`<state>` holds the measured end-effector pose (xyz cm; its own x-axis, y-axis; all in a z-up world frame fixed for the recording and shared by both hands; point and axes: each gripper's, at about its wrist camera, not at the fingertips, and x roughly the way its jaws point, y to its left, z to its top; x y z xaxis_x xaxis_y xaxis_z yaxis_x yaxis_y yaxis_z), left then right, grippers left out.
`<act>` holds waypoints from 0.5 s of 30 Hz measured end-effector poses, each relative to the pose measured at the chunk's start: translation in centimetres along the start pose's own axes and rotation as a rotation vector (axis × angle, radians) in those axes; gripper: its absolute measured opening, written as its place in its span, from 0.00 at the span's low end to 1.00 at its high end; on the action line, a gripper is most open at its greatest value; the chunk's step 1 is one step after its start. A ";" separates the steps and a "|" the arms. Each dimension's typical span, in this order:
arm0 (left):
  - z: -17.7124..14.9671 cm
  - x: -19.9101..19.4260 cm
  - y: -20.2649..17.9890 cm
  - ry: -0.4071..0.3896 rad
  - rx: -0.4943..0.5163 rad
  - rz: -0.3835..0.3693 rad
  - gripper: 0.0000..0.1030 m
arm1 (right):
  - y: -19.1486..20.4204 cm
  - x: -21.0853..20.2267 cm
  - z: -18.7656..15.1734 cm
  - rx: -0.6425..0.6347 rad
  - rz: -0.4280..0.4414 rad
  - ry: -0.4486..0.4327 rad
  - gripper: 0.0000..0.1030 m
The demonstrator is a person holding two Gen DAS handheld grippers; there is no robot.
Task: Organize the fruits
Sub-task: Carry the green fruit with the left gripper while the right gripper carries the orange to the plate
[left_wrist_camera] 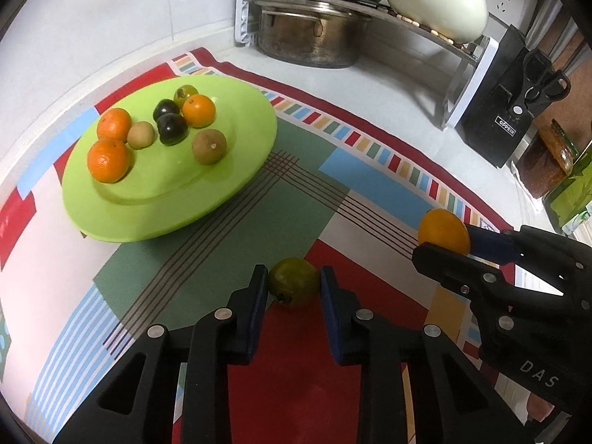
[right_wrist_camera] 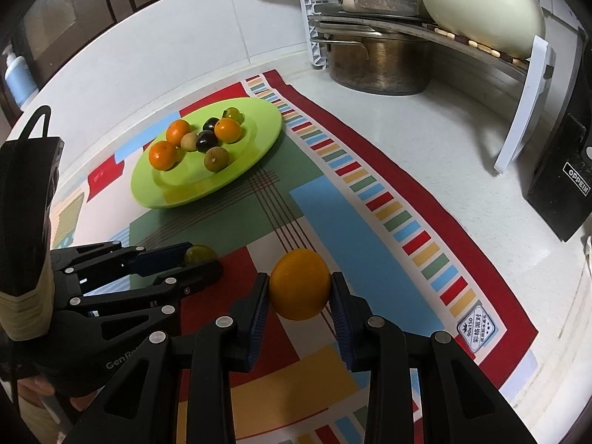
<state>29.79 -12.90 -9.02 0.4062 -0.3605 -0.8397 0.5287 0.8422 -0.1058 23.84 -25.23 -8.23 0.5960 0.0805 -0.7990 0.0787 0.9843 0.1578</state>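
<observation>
Green fruit (left_wrist_camera: pixel 292 286) on patterned cloth (left_wrist_camera: pixel 222 222), pinched by left gripper (left_wrist_camera: pixel 294 288). Orange (right_wrist_camera: pixel 299 284) clamped between right gripper (right_wrist_camera: pixel 299 296) pads. Lime plate (left_wrist_camera: pixel 236 170) at 10 o'clock holds eight round fruits. Steel pot (left_wrist_camera: pixel 310 39) under rack (left_wrist_camera: pixel 370 7) at 12.

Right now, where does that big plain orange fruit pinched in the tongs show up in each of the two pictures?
Left wrist view: the orange fruit sits at the right edge, held in the right gripper.
Right wrist view: the same fruit is low in the centre, between the blue pads.
Shared landmark: the green plate of fruit, at upper left in both.
</observation>
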 end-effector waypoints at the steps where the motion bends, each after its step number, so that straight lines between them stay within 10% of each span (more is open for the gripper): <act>1: 0.0 -0.3 0.0 -0.008 0.001 0.006 0.28 | 0.1 -0.1 0.0 0.000 0.003 -0.001 0.33; 15: 0.0 -5.8 0.2 -0.104 -0.007 0.038 0.28 | 2.0 -3.5 0.9 -0.027 0.050 -0.077 0.33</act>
<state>27.54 -10.64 -4.21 0.5010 -0.3671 -0.7837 0.5062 0.8588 -0.0787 22.58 -23.69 -4.61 0.6580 0.1189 -0.7435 0.0259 0.9833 0.1802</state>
